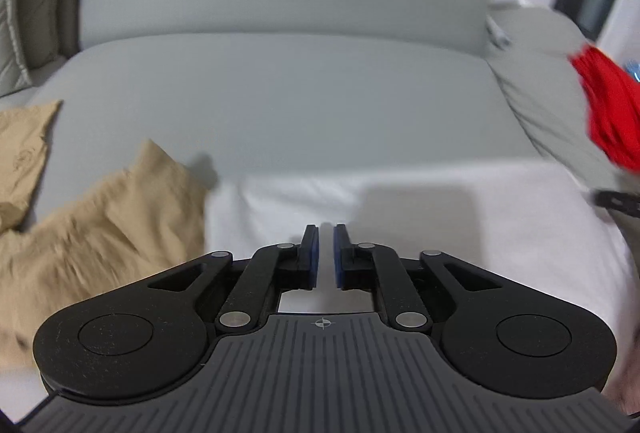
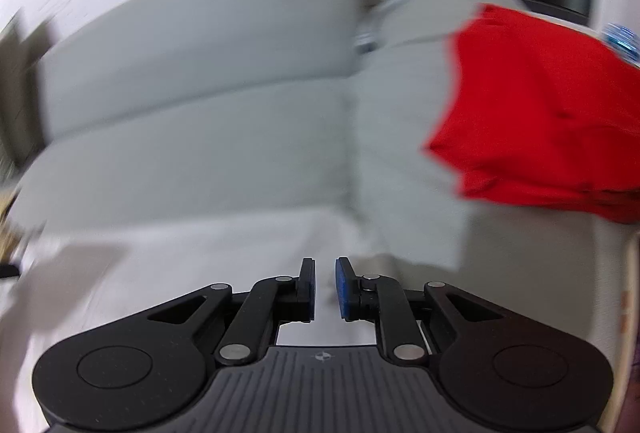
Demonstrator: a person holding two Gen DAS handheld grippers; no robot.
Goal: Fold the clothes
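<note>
A: Left to right: tan garment (image 1: 100, 217) crumpled at the left, white garment (image 1: 460, 225) spread under my left gripper (image 1: 326, 257), red garment (image 2: 540, 105) folded on the sofa arm (image 2: 400, 113) at the right.

B: Grippers?

A: Left and right gripper (image 2: 324, 289) both slightly parted, gripping nothing. I'd pinch the white cloth's edge corners evenly, then fold.

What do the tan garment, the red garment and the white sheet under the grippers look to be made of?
Tan garment: thin woven cloth, matte, likely cotton, going by its fine crumpled wrinkles. Red garment: soft matte fabric, perhaps jersey knit; it lies in smooth layered folds, though blur hides the weave. White sheet: plain matte cloth with faint creases, probably cotton.
</note>
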